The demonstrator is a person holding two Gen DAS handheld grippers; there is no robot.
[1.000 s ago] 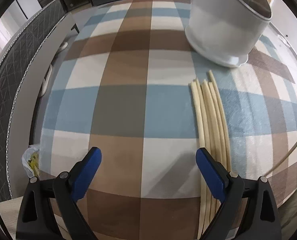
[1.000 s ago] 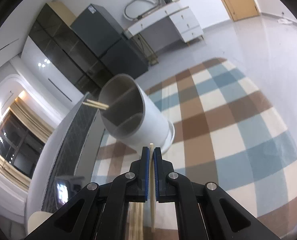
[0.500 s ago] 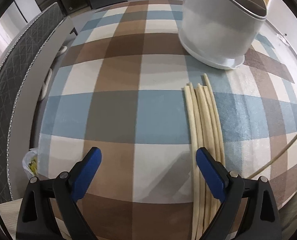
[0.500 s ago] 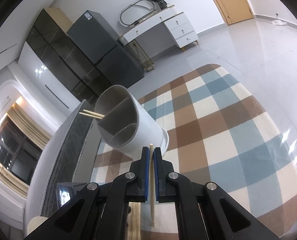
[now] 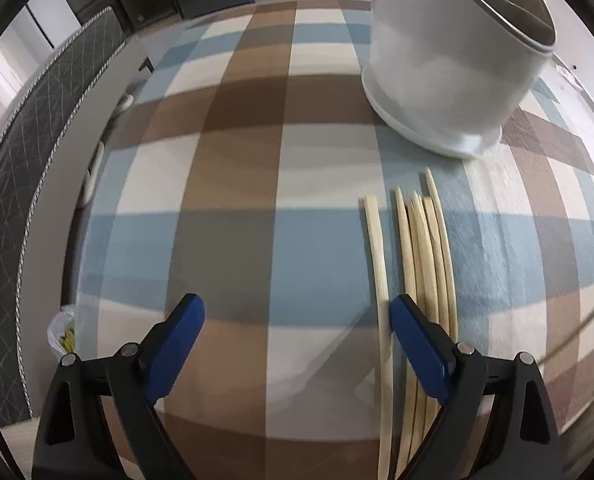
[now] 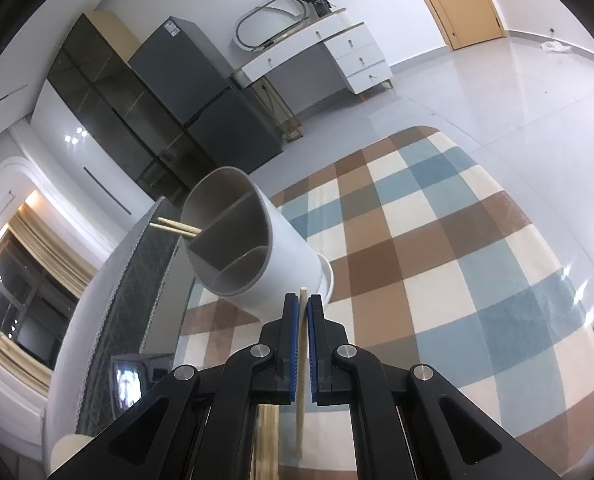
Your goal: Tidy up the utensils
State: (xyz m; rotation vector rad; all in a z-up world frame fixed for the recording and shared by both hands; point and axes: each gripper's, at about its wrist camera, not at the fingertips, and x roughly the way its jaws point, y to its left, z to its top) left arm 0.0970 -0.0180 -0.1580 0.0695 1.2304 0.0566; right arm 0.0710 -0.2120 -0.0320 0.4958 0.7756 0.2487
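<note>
Our right gripper [image 6: 303, 312] clamps a slim wooden chopstick [image 6: 301, 400] before the smooth white holder [image 6: 257, 248], while our left gripper's [image 5: 297, 320] blue-padded fingers [image 5: 415, 344] spread beside pale chopsticks [image 5: 425, 248].

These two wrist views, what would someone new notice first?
The big white utensil holder, tilted on the checked cloth with two chopsticks poking over its rim. In front of it the right claw is shut on a single chopstick. In the left view, loose chopsticks lie by the open left claw.

Loose chopsticks [image 5: 425, 256] lie on the tablecloth [image 5: 233, 240] before the holder [image 5: 453, 68].
</note>
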